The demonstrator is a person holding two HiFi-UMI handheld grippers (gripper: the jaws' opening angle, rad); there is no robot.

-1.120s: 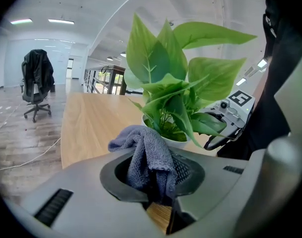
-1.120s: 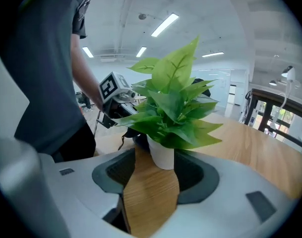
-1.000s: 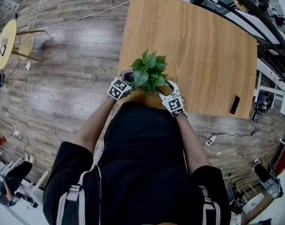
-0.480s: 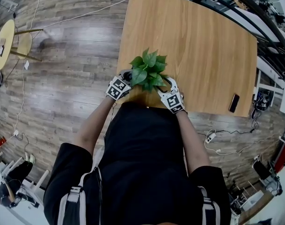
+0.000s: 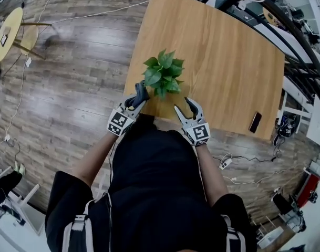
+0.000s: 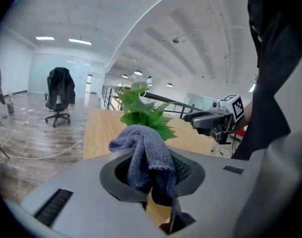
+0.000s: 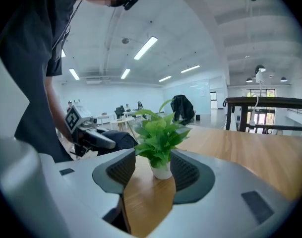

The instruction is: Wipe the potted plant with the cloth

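From the head view, the potted plant (image 5: 162, 77) stands near the person's edge of a pale wood-grain table (image 5: 228, 56), its glossy pointed leaves covering the pot. The left gripper (image 5: 141, 92) is just beside the plant's left side. The right gripper (image 5: 186, 105) is near the plant, on its right and toward the person, not touching it. A dark flat phone (image 5: 255, 122) lies on the table well to the plant's right. Well to the plant's left, a round yellow side table (image 5: 4, 33) stands on the plank floor.

In the left gripper view, the jaws are clamped on a grey-blue knitted cloth (image 6: 143, 155) that bunches up over them and hides the lower part of the plant, just beyond it. A black office chair (image 6: 59, 95) stands far left of the plant.

In the right gripper view, the ribbed jaw pads stand wide apart, gripping nothing. The plant shows beyond the gap in a small white pot (image 7: 161, 171), the pot's lower edge cut off by the jaws. Left of the plant, the left gripper holds the dark, dim cloth.
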